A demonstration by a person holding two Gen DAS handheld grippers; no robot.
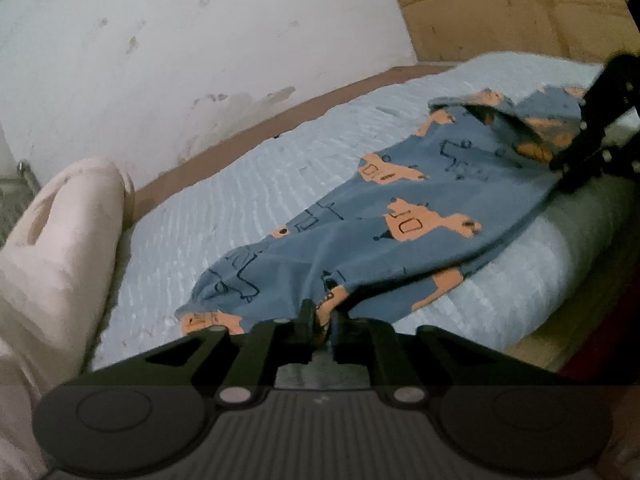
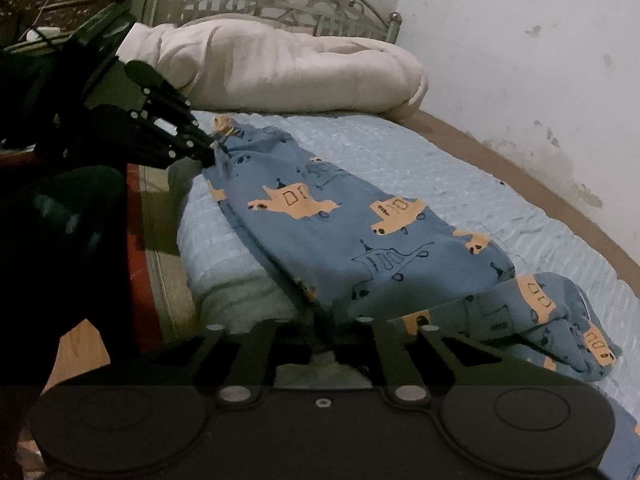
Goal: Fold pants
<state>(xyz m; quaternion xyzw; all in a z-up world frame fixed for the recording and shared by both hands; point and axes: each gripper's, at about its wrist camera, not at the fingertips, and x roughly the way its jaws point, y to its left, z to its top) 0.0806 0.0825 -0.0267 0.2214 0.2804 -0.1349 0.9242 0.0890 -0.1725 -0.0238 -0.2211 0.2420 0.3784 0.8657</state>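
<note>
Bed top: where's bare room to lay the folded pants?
Free: light-blue sheet between pants and wall. Crowded: comforter at the headboard end, and the near edge, where left gripper and right gripper work.

The pants [image 1: 400, 216] are blue with orange truck prints and dark line-drawn vehicles. They're stretched out lengthwise along the near edge of the bed, a bit rumpled. One end is bunched up, and fabric at the other end is folded back on itself.
</note>
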